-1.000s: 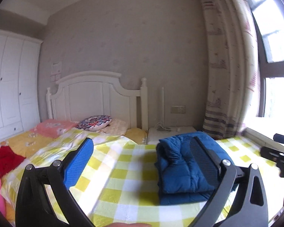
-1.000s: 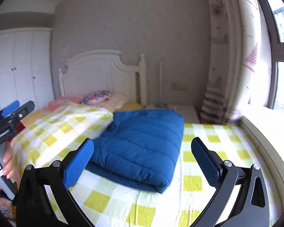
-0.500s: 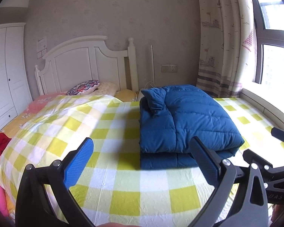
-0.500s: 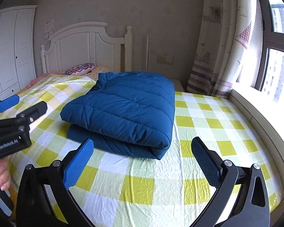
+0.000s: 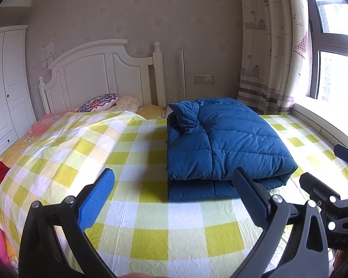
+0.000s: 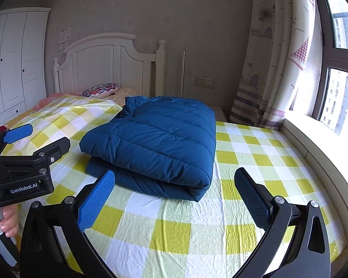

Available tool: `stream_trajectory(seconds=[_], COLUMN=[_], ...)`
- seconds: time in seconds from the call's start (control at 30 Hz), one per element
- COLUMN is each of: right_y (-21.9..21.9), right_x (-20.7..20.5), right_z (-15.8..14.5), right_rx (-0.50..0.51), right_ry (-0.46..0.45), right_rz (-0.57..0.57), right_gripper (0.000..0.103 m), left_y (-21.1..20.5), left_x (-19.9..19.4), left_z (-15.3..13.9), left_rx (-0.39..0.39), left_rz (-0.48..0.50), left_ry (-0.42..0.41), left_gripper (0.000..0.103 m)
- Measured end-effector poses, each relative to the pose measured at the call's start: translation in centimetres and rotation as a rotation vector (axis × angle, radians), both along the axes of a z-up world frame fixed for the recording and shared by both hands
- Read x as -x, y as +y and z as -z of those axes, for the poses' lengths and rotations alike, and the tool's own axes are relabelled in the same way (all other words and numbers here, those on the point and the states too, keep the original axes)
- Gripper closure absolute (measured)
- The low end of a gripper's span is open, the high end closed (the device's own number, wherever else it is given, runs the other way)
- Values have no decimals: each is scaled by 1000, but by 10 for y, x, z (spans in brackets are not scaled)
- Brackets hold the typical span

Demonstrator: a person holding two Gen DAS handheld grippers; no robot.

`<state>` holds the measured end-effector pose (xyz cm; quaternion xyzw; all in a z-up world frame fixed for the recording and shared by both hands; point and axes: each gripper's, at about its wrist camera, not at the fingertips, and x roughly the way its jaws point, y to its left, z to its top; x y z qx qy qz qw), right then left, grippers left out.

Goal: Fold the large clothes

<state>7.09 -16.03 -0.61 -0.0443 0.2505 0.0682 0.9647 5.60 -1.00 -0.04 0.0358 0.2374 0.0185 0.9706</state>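
Surface: bed sheet (image 5: 164, 210), yellow-and-white checks, white headboard (image 5: 99, 78) behind.
Garment: blue padded jacket (image 6: 160, 139) lies folded mid-bed.
Left gripper (image 5: 174, 197): jaws wide apart, holding nothing.
Right gripper (image 6: 174, 197): jaws wide apart, holding nothing.

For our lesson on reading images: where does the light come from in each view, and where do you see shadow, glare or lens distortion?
Left wrist view: daylight from the window at right, overexposed; the blue jacket shades the checked sheet on its left; dark fisheye corners. Right wrist view: same bright window, sill washed out, curtain bowed by the lens.
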Motion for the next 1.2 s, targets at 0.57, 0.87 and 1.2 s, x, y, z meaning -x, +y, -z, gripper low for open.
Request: stream_trajectory(seconds=[0.57,0.87,1.2], right_y=[1,3,4], right_x=[1,1,1], right_z=[1,3,4], right_rx=[-6,-10,-9], right_ry=[6,13,14], right_rz=[-6,-5,-5], right_gripper=[4,4,4], left_y=[0,1,0], left_x=[-2,-1,-1], left_z=[5,7,7], left_rx=[-7,-7,-7], left_rz=[-2,-2,-1], left_ry=[11,13,14], left_gripper=[2,2,2])
